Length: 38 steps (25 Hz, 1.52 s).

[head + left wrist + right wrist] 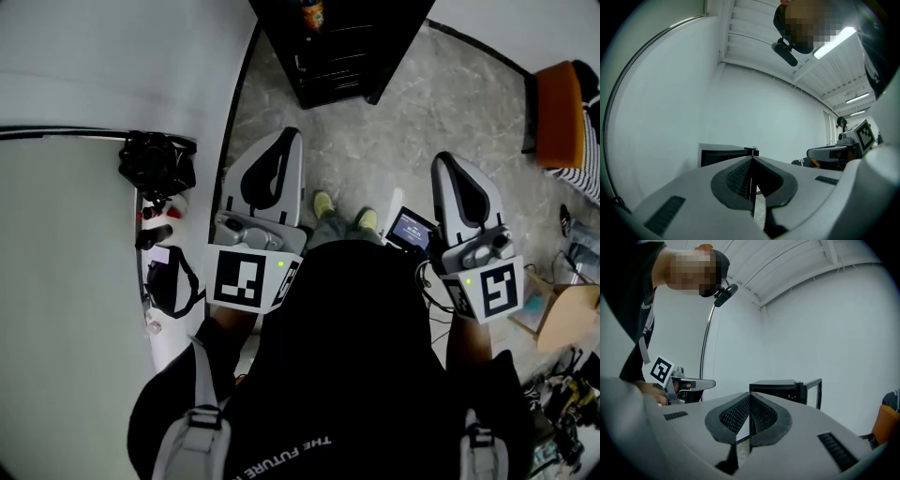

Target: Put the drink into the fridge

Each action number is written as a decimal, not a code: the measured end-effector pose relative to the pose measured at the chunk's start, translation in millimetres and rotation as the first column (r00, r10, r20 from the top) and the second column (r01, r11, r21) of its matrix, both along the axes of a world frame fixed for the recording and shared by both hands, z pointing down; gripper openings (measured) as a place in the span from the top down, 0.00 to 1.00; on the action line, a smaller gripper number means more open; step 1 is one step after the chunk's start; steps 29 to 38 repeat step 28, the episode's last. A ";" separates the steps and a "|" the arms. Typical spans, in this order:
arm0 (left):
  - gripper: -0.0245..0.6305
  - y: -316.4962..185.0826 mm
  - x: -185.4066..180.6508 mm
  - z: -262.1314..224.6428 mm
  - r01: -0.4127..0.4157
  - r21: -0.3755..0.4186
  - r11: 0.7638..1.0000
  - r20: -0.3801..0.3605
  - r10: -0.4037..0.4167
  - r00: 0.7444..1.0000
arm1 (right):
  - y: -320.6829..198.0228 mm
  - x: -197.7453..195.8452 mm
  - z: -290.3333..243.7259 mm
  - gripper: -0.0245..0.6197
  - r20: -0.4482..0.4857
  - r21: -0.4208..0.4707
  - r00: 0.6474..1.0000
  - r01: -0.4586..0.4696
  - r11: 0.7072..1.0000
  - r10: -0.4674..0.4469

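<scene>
Grey marbled floor (422,131) spreads under the person's shoes (323,202). Nearest, the left gripper (284,141) and the right gripper (442,164) point forward side by side, each with its jaws pressed together on nothing. Well ahead of both stands the black fridge (337,56), its door (813,391) swung open. A small orange bottle (312,11), likely the drink, shows at the fridge's far edge. Whether it stands on top or inside I cannot tell. It lies ahead and slightly right of the left gripper, which looks the nearer one.
</scene>
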<state>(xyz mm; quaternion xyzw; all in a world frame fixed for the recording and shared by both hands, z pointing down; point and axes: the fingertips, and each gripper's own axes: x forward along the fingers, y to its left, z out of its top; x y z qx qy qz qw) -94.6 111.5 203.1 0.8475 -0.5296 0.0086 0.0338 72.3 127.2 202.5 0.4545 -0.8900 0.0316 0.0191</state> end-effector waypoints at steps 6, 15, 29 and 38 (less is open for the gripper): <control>0.95 18.0 45.0 -9.3 -0.028 0.000 1.000 0.021 0.028 0.999 | 18.5 51.4 -8.5 0.94 0.013 0.010 0.999 -0.031 0.999 0.031; 0.95 48.0 90.2 -7.2 -0.031 0.018 0.999 0.053 0.030 0.998 | 41.0 96.2 -6.3 0.94 0.046 0.045 0.998 -0.044 0.998 0.041; 0.95 64.0 119.9 -14.4 -0.025 0.050 0.998 0.061 0.022 0.998 | 64.9 137.9 -6.3 0.94 0.085 0.059 0.995 -0.047 0.997 0.042; 0.95 64.0 119.9 -14.4 -0.025 0.050 0.998 0.061 0.022 0.998 | 64.9 137.9 -6.3 0.94 0.085 0.059 0.995 -0.047 0.997 0.042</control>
